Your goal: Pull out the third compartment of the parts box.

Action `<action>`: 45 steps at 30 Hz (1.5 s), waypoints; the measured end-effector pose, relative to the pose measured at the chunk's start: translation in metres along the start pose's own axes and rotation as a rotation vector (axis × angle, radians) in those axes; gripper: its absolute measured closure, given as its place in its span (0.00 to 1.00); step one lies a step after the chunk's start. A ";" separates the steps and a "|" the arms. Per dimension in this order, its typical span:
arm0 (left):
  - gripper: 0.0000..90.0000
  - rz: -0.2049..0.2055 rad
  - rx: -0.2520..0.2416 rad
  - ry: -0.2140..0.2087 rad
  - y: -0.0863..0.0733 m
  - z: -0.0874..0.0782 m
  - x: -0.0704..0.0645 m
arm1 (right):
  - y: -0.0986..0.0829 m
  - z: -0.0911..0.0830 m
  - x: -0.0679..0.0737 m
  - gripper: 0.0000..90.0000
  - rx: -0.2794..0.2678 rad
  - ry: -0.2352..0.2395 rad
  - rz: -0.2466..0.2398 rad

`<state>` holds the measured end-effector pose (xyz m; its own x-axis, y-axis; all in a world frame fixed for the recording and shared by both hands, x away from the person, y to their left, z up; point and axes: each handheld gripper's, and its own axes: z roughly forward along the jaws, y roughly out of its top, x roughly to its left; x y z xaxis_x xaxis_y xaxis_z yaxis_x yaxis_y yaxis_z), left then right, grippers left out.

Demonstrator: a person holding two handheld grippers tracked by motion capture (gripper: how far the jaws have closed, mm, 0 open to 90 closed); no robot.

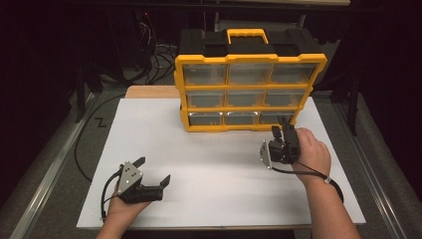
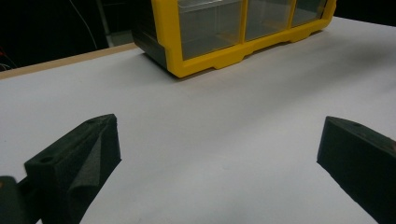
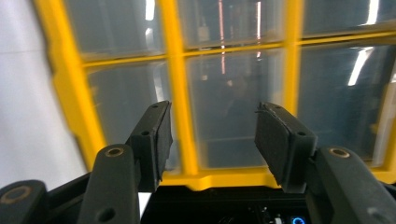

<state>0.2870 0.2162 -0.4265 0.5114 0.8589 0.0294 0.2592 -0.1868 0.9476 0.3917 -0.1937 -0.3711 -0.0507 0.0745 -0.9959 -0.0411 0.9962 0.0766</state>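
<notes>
A: White board [image 1: 209,164] is seen laid over a wooden tabletop, dark surroundings behind. Yellow-framed plastic organizer case with clear drawer fronts [image 1: 249,92] is stood upright at the far middle, handle on top.

B: Left gripper [image 1: 153,173] is held low at the near left corner, jaws spread wide, nothing between them; it is well apart from the case.

A: Right gripper [image 1: 279,125]?

B: Noted just before the case's lower right drawers, jaws parted, nothing clasped. Contact with the frame cannot be told.
</notes>
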 end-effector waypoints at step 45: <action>0.00 0.011 -0.002 -0.018 0.000 0.001 -0.002 | 0.003 0.023 -0.101 0.69 0.015 -0.143 0.026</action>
<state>0.2865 0.2142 -0.4272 0.5286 0.8482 0.0340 0.2519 -0.1950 0.9479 0.4197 -0.1967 -0.2717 0.0907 0.1048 -0.9903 -0.0267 0.9943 0.1027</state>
